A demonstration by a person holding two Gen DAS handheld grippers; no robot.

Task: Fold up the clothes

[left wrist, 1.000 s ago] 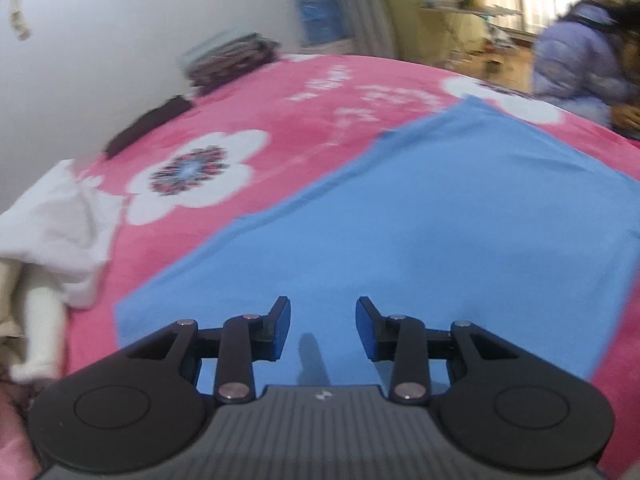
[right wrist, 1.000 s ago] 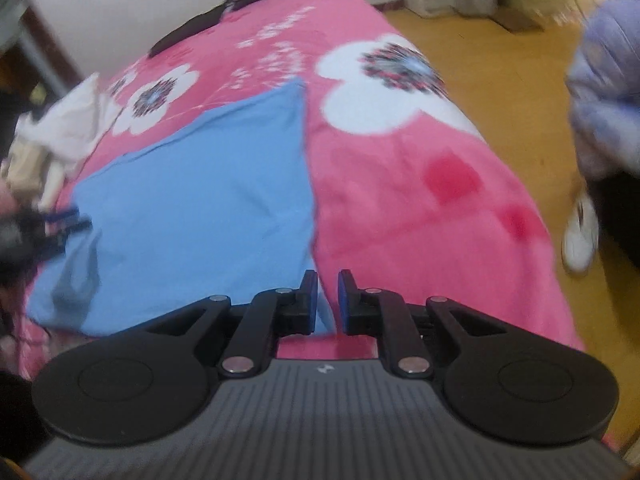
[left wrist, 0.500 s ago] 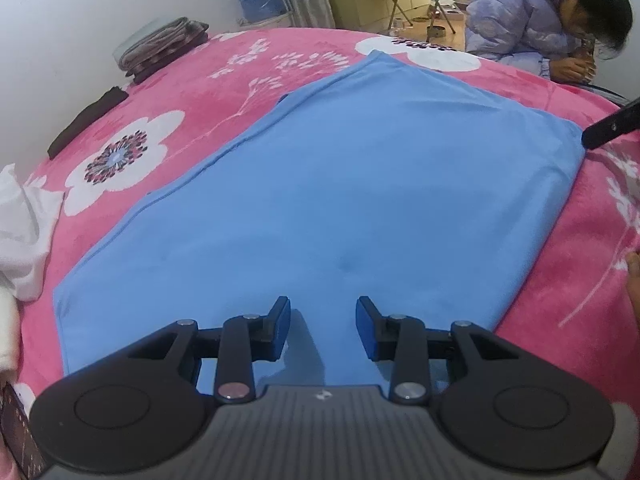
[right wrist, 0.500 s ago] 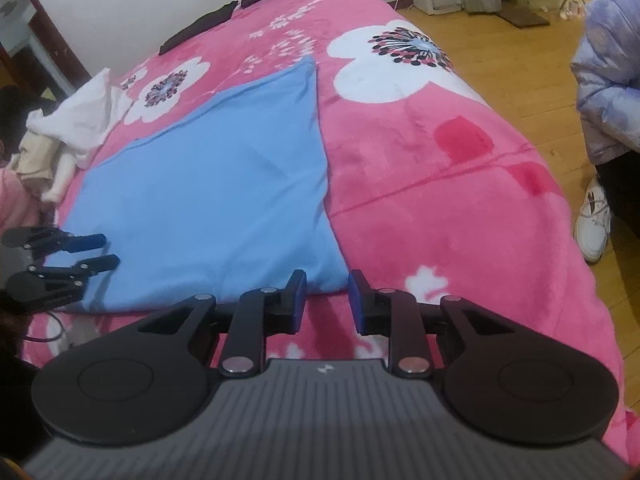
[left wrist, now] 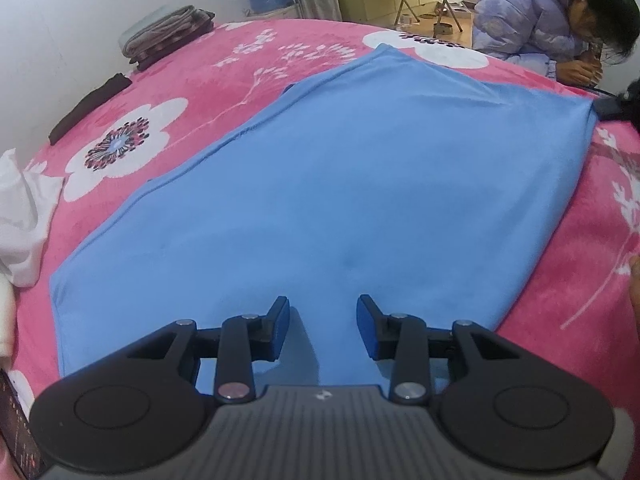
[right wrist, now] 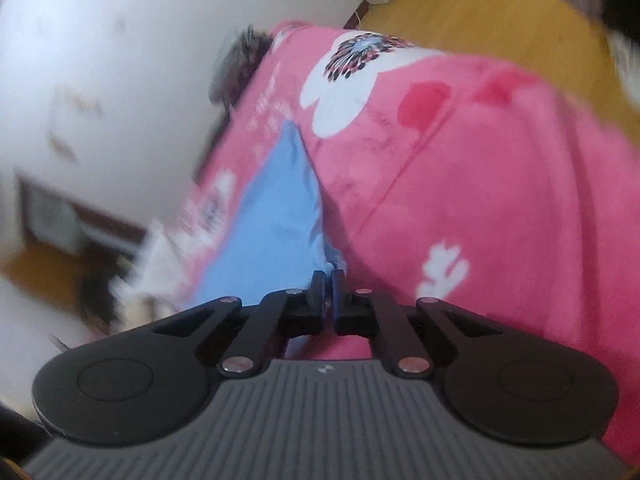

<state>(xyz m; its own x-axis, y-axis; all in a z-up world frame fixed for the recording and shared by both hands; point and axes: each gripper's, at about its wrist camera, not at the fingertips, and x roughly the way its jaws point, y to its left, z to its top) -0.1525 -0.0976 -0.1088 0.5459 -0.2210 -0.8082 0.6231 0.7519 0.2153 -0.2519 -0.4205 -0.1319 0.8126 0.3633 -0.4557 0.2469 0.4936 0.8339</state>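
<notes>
Left wrist view: No legible writing or brand marks; only a small logo on the gripper body, too small to read. The left gripper [left wrist: 323, 316] hovers low over the near edge of the blue garment [left wrist: 340, 184], jaws spread wide and gripping nothing. The garment lies flat on the pink floral blanket [left wrist: 168, 92], extending away from the fingers toward the far right corner. There a dark tool tip [left wrist: 612, 106] meets the cloth corner; the contact itself cannot be resolved. White clothing [left wrist: 24, 216] is bunched at the left edge, apart from the garment. A folded stack [left wrist: 168, 36] and a dark strip of fabric [left wrist: 90, 106] rest near the wall. A person in a lilac padded jacket [left wrist: 524, 16] sits beyond the bed.

Right wrist view: Heavily blurred; no readable text. The right gripper [right wrist: 328, 292] is rolled to one side, jaws clenched on a corner of the blue garment [right wrist: 276, 216], which stretches from the fingertips away across the blanket [right wrist: 480, 184]. Wooden floor [right wrist: 480, 12] shows beyond the bed.
</notes>
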